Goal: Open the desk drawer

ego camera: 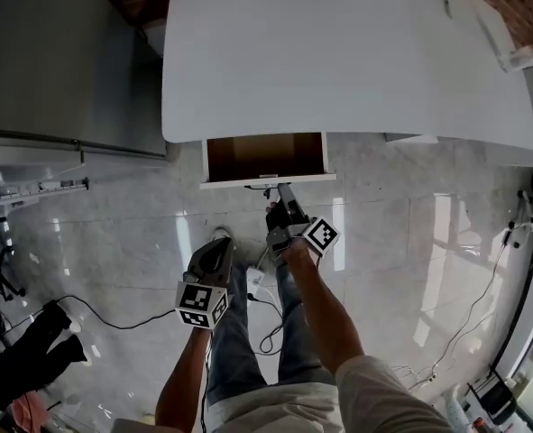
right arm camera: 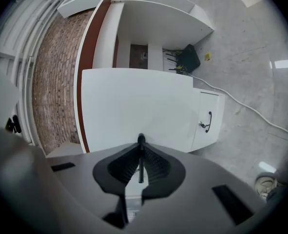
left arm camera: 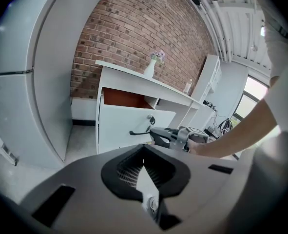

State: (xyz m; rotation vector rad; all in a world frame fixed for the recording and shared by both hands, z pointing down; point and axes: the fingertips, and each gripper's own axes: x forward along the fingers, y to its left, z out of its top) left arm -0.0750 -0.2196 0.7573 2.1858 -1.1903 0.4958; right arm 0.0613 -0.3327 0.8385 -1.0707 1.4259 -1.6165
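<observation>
- Pale marble floor point(ego camera: 410, 242) runs under and in front of the desk, with a black cable point(ego camera: 113, 318) lying on it well to the desk's left
- The desk point(ego camera: 338, 52) is white with a broad bare top; a brick wall point(left arm camera: 134, 33) rises behind it and a tall grey cabinet point(ego camera: 59, 52) stands just beside its left end
- The person stands in front of the desk, both forearms reaching toward it, legs in jeans point(ego camera: 234, 350) below
- The drawer point(ego camera: 266, 156) sits under the desk's near edge, toward its left end, and stands open: its brown inside shows and its white front point(right arm camera: 134, 106) is out clear of the desktop's edge
- The right gripper point(ego camera: 282, 197) is right at the drawer front, nearer the desk than the other tool, and its jaws are clamped on the drawer's handle
- The left gripper point(ego camera: 219, 246) hangs farther from the desk, beside the person's left leg, touching nothing; its jaws point(left arm camera: 144, 147) are together with nothing between them, and it points at the desk's left side
- A small white vase point(left arm camera: 151, 68) with pale flowers stands on the desktop toward the back
- The handle point(right arm camera: 141, 160) is a thin black bar on the drawer front, running straight up between the right tool's ribbed pads point(right arm camera: 156, 162), which press it from both sides
</observation>
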